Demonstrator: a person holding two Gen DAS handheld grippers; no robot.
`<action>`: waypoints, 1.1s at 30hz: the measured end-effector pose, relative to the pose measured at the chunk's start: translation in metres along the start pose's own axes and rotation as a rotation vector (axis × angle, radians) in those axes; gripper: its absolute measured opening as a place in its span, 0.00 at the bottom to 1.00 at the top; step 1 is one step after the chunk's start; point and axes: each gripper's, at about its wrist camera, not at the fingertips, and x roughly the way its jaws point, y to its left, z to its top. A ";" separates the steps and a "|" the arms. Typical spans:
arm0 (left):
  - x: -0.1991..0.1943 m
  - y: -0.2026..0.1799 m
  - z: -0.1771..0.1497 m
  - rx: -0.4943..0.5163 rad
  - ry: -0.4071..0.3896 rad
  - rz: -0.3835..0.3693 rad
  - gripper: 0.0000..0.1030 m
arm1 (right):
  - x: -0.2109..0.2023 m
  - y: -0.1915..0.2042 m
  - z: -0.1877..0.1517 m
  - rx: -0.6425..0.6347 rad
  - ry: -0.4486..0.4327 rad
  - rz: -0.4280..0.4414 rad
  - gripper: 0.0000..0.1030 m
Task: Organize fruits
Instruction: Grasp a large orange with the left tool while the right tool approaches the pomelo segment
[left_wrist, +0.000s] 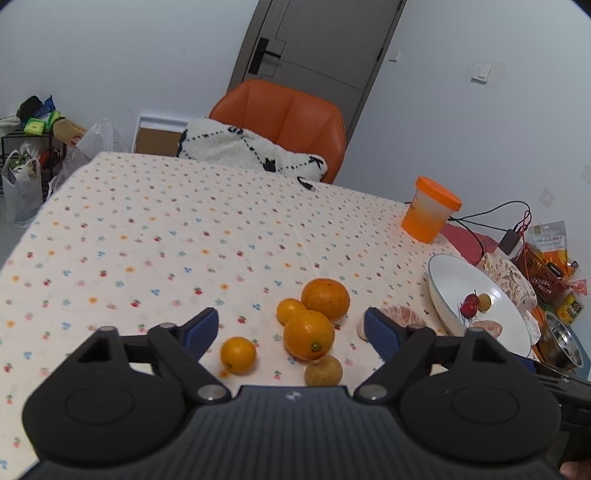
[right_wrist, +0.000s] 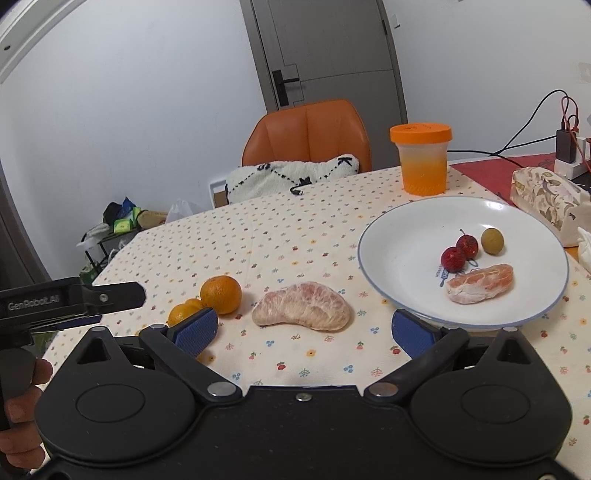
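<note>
Left wrist view
- Left gripper (left_wrist: 290, 325): jaws wide apart and empty, blue pads either side of the fruit cluster, touching none of it.
- Loose fruit: four oranges lie on the tablecloth (left_wrist: 147, 229). The large orange (left_wrist: 325, 299) is farthest, the small orange (left_wrist: 290, 310) and the middle orange (left_wrist: 308, 334) are bunched against it, and the lone orange (left_wrist: 238, 354) sits a little apart to the left.
- Brown fruit (left_wrist: 323, 370): round, just below the middle orange, possibly a longan; the gripper body cuts off its lower edge.
- Axis: these are round, so no long axis to speak of; the middle orange's stem end faces the camera.

Right wrist view
- Right gripper (right_wrist: 304, 330): jaws spread wide, nothing held, aimed at the pomelo segment (right_wrist: 303, 305).
- Pomelo segment: on the cloth between the pads but ahead of them, clear of both. It is crescent-shaped, long axis running left to right across the view, curved back upward, its tips dipping toward the camera.
- White plate (right_wrist: 406, 229): just right of the segment, holding two red fruits (right_wrist: 460, 251), one small brown fruit (right_wrist: 492, 240) and a second pomelo piece (right_wrist: 480, 283) lying slantwise, right end higher.

Progress
- Done: four pieces on the plate.
- Left: by my count six pieces remain on the cloth, so I judge the task under halfway.
</note>
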 end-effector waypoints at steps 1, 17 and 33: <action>0.003 -0.001 -0.001 0.002 0.005 -0.004 0.77 | 0.002 0.000 0.000 0.001 0.004 -0.002 0.98; 0.038 -0.016 -0.005 0.033 0.077 -0.044 0.52 | 0.026 0.004 -0.005 0.001 0.056 0.001 0.98; 0.016 0.019 0.014 -0.038 0.018 0.007 0.35 | 0.047 0.012 -0.003 -0.012 0.084 -0.010 0.98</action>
